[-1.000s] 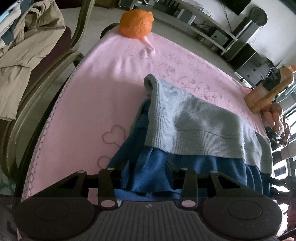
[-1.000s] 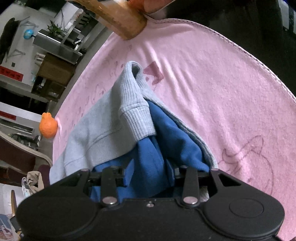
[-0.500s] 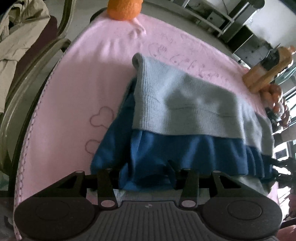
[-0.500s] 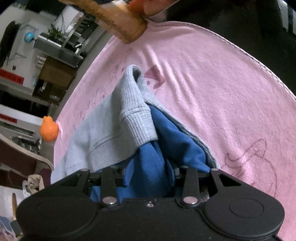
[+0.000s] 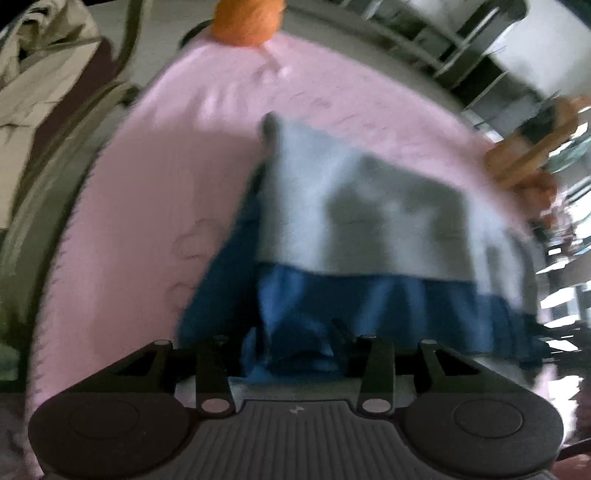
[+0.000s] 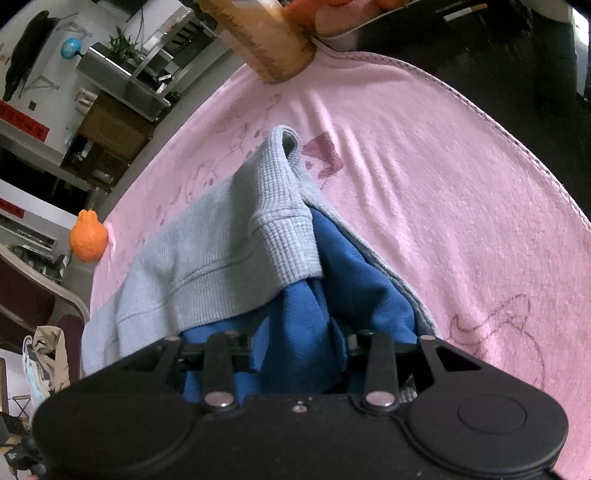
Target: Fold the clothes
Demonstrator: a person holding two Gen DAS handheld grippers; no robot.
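A garment with a grey knit layer folded over a blue layer lies on a pink cloth. The left wrist view is blurred by motion. My left gripper has bunched blue fabric between its fingers, and its jaws are closing on it. In the right wrist view my right gripper is shut on a bundle of the blue layer, just below the ribbed grey cuff. The grey layer stretches away to the left, and both grippers point steeply down at the cloth.
An orange toy sits at the pink cloth's far edge. A brown-orange bottle lies at another edge, with fruit beside it. A chair draped with a beige jacket stands to the left. Shelves line the room behind.
In the left wrist view the garment now looks flatter and more stretched, and the orange toy has slid toward the top edge. The right wrist view has hardly changed.
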